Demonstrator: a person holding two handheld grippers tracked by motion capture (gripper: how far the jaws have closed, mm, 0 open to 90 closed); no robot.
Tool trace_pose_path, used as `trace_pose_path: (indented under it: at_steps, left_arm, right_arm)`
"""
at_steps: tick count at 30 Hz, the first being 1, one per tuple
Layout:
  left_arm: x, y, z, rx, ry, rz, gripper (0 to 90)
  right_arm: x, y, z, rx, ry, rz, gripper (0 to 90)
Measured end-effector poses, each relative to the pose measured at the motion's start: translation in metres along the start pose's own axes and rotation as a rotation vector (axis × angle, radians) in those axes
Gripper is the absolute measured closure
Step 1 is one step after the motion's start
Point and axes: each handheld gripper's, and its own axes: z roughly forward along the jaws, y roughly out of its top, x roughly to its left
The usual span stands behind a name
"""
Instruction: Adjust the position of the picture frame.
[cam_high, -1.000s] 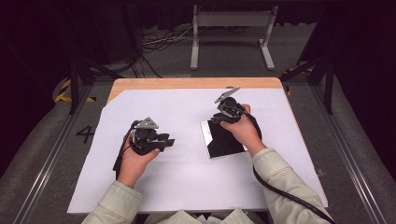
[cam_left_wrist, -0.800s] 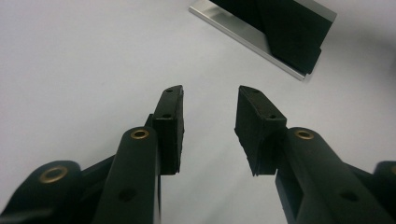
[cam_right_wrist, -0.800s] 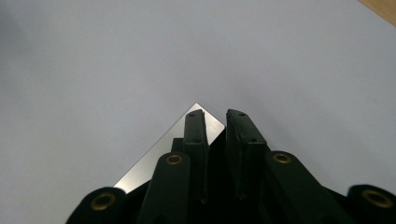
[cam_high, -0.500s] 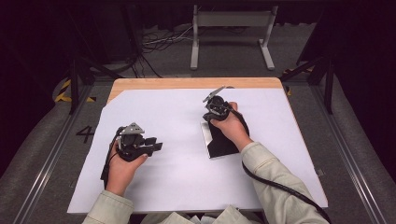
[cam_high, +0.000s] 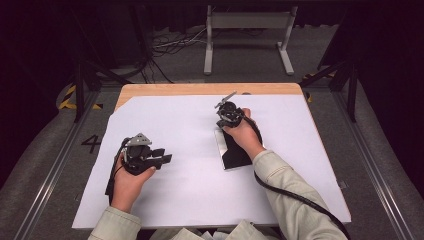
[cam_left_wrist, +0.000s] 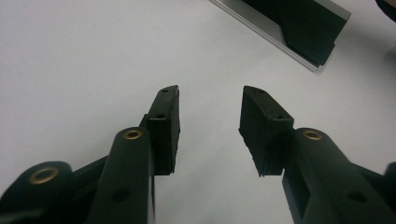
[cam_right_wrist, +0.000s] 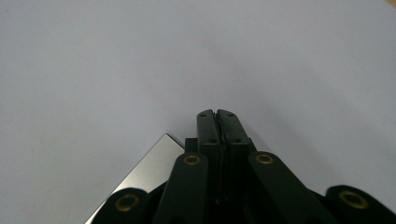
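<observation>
right gripper (cam_high: 225, 106): mine, jaws pressed together, nothing visible between the tips; it sits over the far end of the flat black panel (cam_high: 235, 152)
right gripper close-up (cam_right_wrist: 217, 116): jaws together above the white sheet; silver corner of the panel (cam_right_wrist: 149, 163) just below-left of them; can't tell if anything thin is pinched underneath
left gripper (cam_high: 162, 159): mine, jaws apart, empty, hovering low over the white sheet (cam_high: 165, 120), well apart from the panel
left gripper close-up (cam_left_wrist: 210, 105): gap between the jaws clear; panel with silver edge (cam_left_wrist: 299, 28) lies farther ahead
panel position: flat on the sheet, right of centre, under my right hand (cam_high: 244, 134)
progress: judging, early; panel is touched or pressed at one end, not lifted; left gripper not engaged
left to do: probably bring the left gripper in, then grip or move the panel
count: two grippers, one panel, one white sheet, one table (cam_high: 200, 89)
</observation>
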Motion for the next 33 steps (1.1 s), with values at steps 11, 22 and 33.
trace_pose_path:
  at_steps: [11,22,33]
  left_arm:
    - [0.001,0.001,0.001,0.001,0.012,-0.005,52.0]
    - [0.003,0.003,0.004,-0.001,0.011,-0.004,51.4]
    - [0.002,0.006,0.009,0.010,-0.003,-0.007,51.1]
  right_arm:
    - [0.002,-0.001,0.003,0.021,-0.008,-0.028,90.0]
    - [0.012,0.000,0.001,0.049,0.055,-0.103,90.0]
    - [0.022,-0.014,-0.009,0.050,0.136,-0.127,90.0]
